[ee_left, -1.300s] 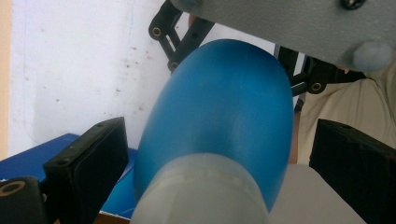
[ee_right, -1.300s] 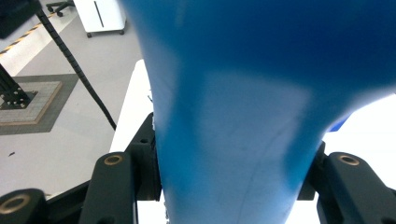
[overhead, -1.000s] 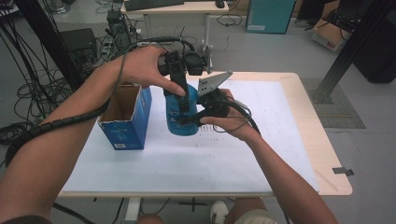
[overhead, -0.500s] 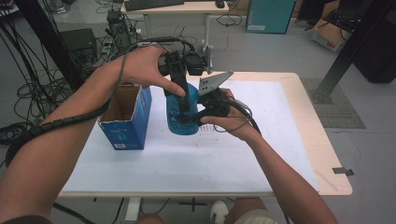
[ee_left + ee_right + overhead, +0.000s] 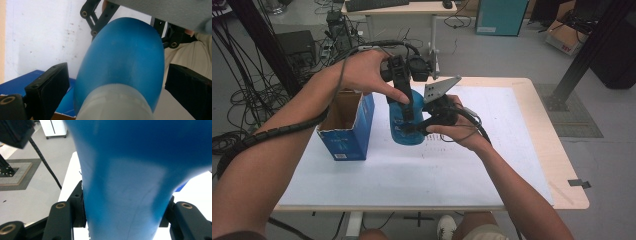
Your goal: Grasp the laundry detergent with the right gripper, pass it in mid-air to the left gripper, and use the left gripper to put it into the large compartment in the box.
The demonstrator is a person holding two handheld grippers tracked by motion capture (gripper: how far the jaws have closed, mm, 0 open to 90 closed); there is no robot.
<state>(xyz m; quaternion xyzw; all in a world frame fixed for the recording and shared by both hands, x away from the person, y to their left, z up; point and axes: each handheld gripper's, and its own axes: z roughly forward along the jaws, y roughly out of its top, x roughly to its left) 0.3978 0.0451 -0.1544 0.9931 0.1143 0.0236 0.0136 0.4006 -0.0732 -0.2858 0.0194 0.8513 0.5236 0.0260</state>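
While upright, blue bottle (image 5: 125, 182) sits clamped between right jaws.

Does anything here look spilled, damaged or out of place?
Nothing stands out. The blue bottle is upright, with the right gripper shut on its lower body and the left gripper straddling its top, jaws apart. The open blue box stands upright beside it. No spill shows on the table.

Grey floor (image 5: 512, 55) with tangled cables (image 5: 242, 105), a desk (image 5: 412, 7) behind, and a teal cabinet (image 5: 497, 17)
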